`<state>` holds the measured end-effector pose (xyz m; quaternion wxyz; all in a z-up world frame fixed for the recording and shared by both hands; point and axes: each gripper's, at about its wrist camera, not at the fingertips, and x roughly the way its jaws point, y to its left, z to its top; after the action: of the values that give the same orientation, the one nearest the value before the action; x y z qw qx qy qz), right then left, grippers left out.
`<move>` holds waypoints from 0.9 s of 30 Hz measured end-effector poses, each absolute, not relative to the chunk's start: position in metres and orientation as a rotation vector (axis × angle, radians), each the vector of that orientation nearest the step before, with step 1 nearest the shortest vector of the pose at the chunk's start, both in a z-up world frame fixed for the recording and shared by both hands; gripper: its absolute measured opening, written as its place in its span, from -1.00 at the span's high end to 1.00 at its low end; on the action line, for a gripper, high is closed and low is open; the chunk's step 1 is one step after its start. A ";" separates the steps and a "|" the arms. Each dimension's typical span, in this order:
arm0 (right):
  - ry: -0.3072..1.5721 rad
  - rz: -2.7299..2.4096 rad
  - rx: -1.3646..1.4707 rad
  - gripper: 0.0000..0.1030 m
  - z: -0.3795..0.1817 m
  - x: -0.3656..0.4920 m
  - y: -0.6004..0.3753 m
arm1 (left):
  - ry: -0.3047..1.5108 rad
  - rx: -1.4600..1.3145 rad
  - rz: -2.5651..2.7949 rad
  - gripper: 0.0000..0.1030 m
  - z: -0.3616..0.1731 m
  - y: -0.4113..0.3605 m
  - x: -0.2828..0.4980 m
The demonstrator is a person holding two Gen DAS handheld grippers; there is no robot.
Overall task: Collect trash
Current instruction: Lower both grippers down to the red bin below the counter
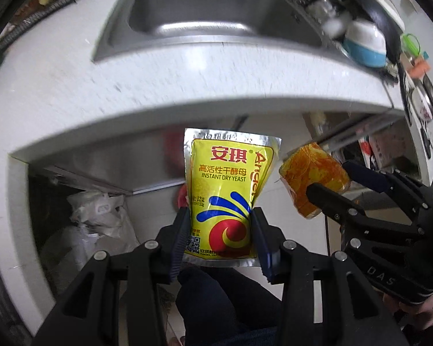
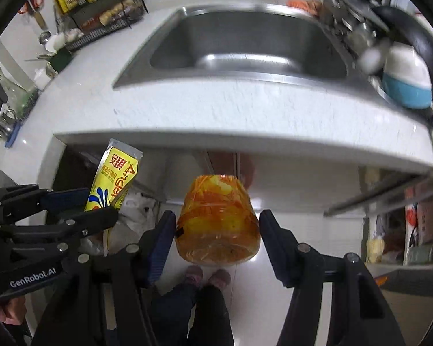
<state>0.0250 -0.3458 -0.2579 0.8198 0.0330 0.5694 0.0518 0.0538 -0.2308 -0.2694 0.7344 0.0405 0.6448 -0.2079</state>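
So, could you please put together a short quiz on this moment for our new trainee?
1. True or false: the left gripper is clamped on the yellow yeast packet.
2. What is the right gripper holding? A) a metal spoon B) an orange-stained clear cup C) a sponge
3. Fill in: beyond both held items, set into the white countertop, is a steel ____.

Key: 1 true; 2 B; 3 sink.
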 end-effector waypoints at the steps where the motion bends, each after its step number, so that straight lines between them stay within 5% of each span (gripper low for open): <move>1: 1.218 0.107 0.076 -0.11 -0.268 0.023 -0.347 | 1.425 0.094 -0.457 0.21 -0.281 -0.233 0.053; 16: 1.351 0.086 0.102 -0.07 -0.493 0.034 -0.369 | 1.613 0.124 -0.455 0.21 -0.523 -0.250 0.048; 27: 1.414 0.051 0.125 -0.03 -0.609 0.048 -0.370 | 1.677 0.108 -0.471 0.16 -0.644 -0.249 0.056</move>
<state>0.0482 -0.3697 -0.6089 0.7583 0.0574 0.6489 0.0232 0.0557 -0.2491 -0.6435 0.6429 0.0476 0.7360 -0.2068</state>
